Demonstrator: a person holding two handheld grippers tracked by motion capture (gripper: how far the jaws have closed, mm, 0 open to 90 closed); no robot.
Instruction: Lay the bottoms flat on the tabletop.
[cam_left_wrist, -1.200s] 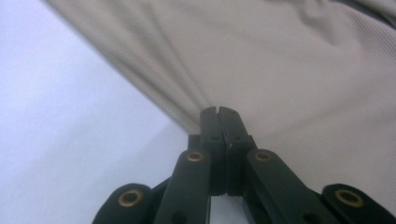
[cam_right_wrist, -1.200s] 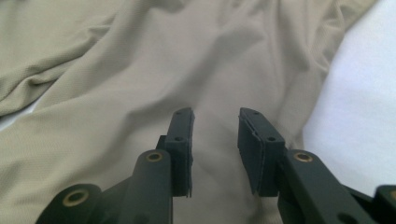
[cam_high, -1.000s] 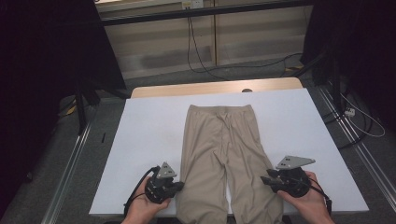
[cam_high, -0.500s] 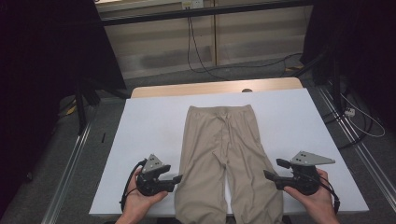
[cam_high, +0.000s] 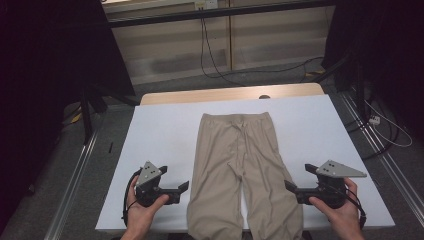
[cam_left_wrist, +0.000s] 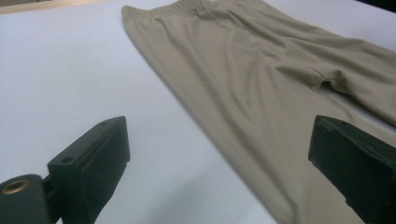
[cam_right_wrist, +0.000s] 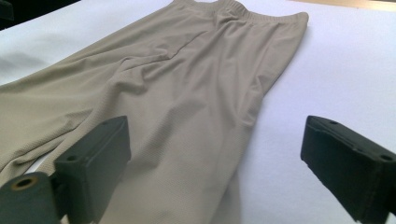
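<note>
The beige trousers (cam_high: 242, 175) lie flat on the white counter (cam_high: 165, 135), at its middle. Their long axis runs from you toward the far edge: the elastic waistband (cam_high: 235, 117) points away from you, and both legs run back to the near edge, where the cuffs reach or pass it. The legs part slightly below the crotch, showing a thin strip of white counter between them. Light creases run down the middle of the fabric.

Your left tongs (cam_high: 184, 186) sit just off the trousers' left leg, pointing inward at it. In the left gripper view the jaws stand wide apart with bare counter and the leg's outer edge between them, nothing clamped. Your right tongs (cam_high: 290, 185) sit at the outer edge of the right leg, also pointing inward; in the right gripper view the jaws stand wide apart over fabric and counter, pressing on nothing.

Around the counter: a wooden strip (cam_high: 230, 94) along its far edge, cables (cam_high: 215, 60) on the floor beyond, dark stands at both sides. Nothing lies between the tongs and the trousers.

Against the frame a second ago, both sets of tongs have just been opening, and both hands have drawn outward, off the legs they were resting against. The trousers lie as before.
</note>
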